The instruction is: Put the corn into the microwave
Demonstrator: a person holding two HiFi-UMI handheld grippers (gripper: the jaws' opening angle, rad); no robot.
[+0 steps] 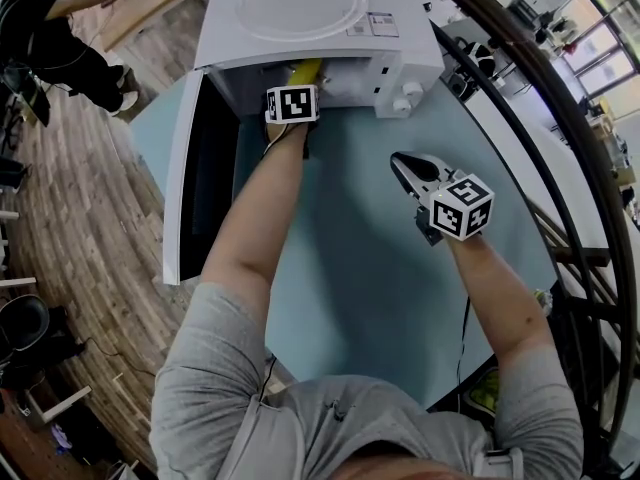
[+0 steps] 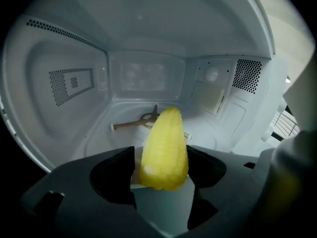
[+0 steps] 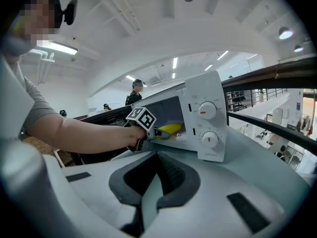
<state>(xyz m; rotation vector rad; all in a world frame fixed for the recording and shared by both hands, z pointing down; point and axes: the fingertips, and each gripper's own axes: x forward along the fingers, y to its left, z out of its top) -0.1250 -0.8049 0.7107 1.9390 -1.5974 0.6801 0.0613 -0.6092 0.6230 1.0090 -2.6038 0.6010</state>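
**Item 1. Left hand-held gripper** (image 2: 161,157): Inside the mouth of the microwave (image 1: 300,13). I read it as released: the jaws stand wide and the pads do not seem to press on anything.

**Item 2. Corn** (image 2: 165,148): One yellow cob lying between those wide jaws, tip towards 12 o'clock and blunt end towards me. It looks close against the right jaw, with a sliver of gap at the left. It is already within the cavity, near the front edge.

**Item 3. Cavity floor** (image 2: 99,133): Bare white. A brown turntable bracket (image 2: 141,121) sits at 12 o'clock from the cob, just beyond its tip. I see no glass plate.

**Item 4. Door** (image 1: 185,168): Swung fully open at 9 o'clock of the cavity.

**Item 5. Right hand-held gripper** (image 1: 402,163): Clenched on nothing, hovering over the worktop (image 1: 380,298) at 4 o'clock from the left one, well apart from it.

**Handling note:** I judge the placing nearly done. I would keep the left jaws wide and draw them straight back towards 6 o'clock. That pull must be level and slow, because the right jaw could drag the cob over the sill. I would first check that the cob rests on the floor and does not roll. It should also sit deep enough for the door to clear it.
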